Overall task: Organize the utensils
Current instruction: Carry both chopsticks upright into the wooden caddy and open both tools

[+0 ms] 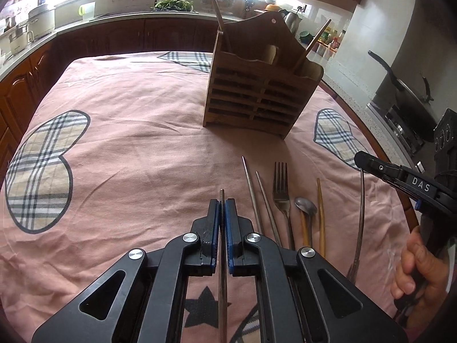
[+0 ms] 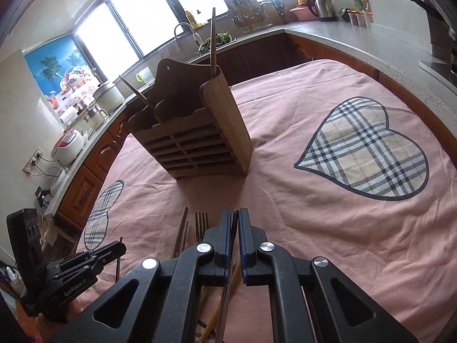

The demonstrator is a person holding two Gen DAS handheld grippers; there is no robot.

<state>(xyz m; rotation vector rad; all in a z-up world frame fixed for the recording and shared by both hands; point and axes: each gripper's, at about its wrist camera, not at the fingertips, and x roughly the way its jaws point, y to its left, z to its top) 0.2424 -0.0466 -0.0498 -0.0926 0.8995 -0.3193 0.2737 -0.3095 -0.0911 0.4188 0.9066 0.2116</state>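
With a few sticks already in the holder [image 1: 257,94] ahead, our left gripper [image 1: 222,211] pinches a chopstick [image 1: 222,257], our right gripper [image 2: 234,223] pinches a long utensil [image 1: 360,214], and a fork [image 1: 281,191], spoon [image 1: 305,205] and more chopsticks [image 1: 257,197] lie between them.

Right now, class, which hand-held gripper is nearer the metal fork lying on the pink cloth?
Probably left. The left hand-held gripper sits beside the metal fork; the right hand-held gripper hangs further off.

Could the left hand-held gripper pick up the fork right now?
Probably not yet: the left hand-held gripper is shut on a metal chopstick. The fork lies uncovered on the cloth just beside it, so nothing else blocks it.
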